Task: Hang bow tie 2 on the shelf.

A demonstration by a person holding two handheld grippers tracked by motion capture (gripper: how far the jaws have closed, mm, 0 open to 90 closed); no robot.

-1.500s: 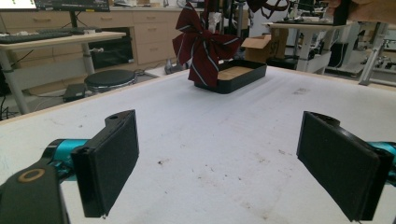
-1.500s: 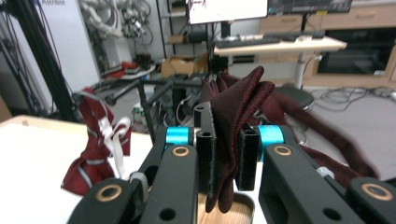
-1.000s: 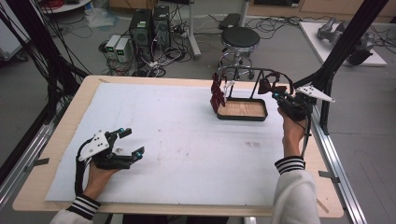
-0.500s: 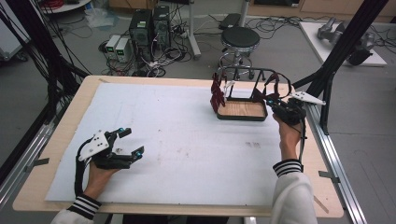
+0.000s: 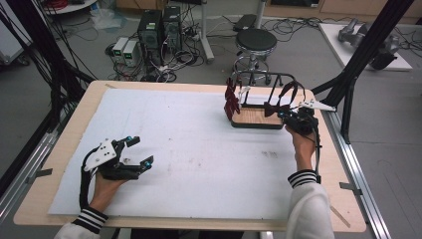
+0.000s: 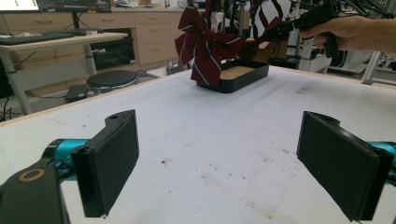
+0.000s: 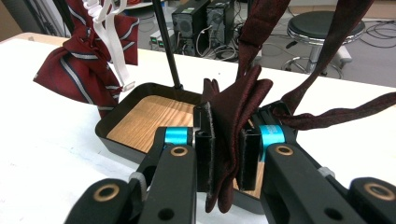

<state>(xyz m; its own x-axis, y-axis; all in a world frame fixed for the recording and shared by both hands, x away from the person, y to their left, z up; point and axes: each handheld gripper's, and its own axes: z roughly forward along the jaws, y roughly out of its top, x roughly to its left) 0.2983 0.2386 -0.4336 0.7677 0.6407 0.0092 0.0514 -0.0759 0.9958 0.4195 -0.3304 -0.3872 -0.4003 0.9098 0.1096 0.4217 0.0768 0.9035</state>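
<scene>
Right gripper (image 7: 227,158), jaws clamped on the plain bow tie (image 7: 236,116), has sunk slightly toward the tray (image 5: 239,123) under the rack (image 5: 271,77), suggesting the tie is being drawn off; left gripper (image 5: 139,152) rests open.

One camera looking down on the table (image 5: 174,144) from high up, two riding low and close, all seeing the black tray (image 5: 254,119).

text: none legible | labels: none | brands: none | numbers: none
</scene>
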